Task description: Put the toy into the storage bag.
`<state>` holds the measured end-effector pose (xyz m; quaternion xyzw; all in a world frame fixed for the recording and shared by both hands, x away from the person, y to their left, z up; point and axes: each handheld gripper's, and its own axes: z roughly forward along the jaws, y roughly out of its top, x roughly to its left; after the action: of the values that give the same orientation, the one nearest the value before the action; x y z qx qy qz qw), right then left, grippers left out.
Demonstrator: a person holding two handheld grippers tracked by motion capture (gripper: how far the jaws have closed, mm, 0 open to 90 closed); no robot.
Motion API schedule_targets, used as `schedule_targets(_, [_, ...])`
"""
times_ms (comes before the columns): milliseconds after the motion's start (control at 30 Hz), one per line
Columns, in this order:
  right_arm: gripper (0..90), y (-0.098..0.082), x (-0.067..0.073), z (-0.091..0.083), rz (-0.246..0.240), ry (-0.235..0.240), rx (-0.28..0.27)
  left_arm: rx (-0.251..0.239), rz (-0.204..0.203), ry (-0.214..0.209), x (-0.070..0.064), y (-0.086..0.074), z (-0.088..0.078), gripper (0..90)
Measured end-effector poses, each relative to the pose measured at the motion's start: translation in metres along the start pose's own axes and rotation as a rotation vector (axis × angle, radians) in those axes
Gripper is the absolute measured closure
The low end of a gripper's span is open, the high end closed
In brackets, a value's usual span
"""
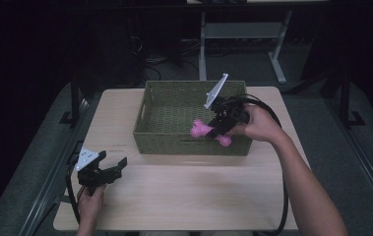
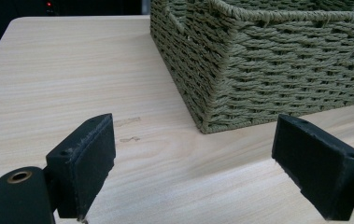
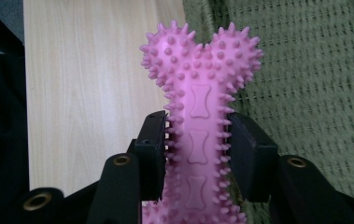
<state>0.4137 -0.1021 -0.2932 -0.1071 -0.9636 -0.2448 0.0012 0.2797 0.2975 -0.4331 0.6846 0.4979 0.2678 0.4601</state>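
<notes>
now right gripper clenches pink bone toy over near wall of basket; grasp done, placing left. left gripper released, idle near-left on table.

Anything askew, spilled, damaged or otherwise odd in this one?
Nothing stands out. The woven green rectangular basket sits squarely on the pale wooden table, and the right claw is clamped on the spiky pink rubber bone toy over the basket's near wall.
</notes>
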Motion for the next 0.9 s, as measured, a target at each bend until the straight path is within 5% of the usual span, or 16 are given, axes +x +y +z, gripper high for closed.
schedule_targets(900, [58.4,0.012,-0.051,-0.002,0.054,-0.013,0.05,0.005,-0.005,0.001,0.0,0.001,0.002,13.0])
